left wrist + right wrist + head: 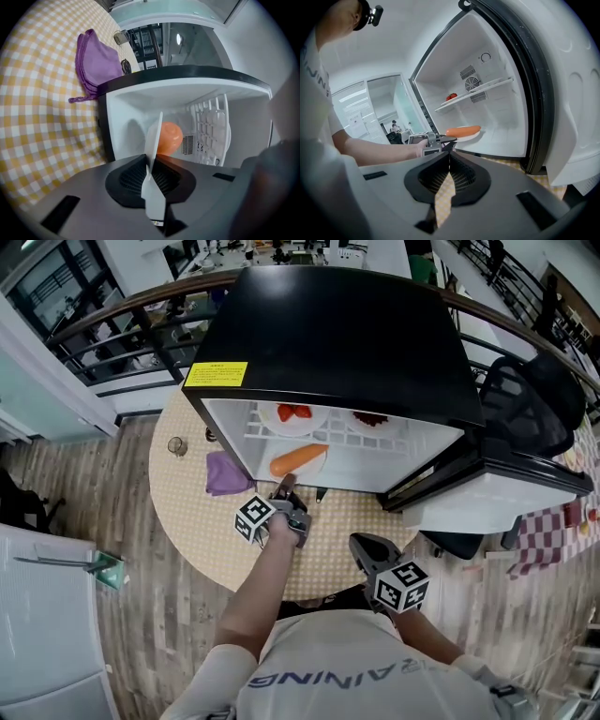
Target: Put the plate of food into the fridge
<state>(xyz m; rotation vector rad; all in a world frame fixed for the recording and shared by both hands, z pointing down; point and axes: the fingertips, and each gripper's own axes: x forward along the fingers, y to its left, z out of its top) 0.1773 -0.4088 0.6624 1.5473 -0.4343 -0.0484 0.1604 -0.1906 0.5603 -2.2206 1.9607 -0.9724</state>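
My left gripper (151, 161) has its jaws nearly together, pinching the rim of the plate (155, 133). The plate, with its long orange food (168, 137), is just inside the lower compartment of the fridge (337, 334). I judge this to be the placing step. Next I need to settle the plate flat on the compartment floor and let go. My right gripper (449, 161) hangs back over the surface (202, 531), jaws together and empty.

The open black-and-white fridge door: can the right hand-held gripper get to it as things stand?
Probably yes. The right hand-held gripper is empty, jaws together, and the open black-and-white fridge door stands on its own side; nothing shows between them.
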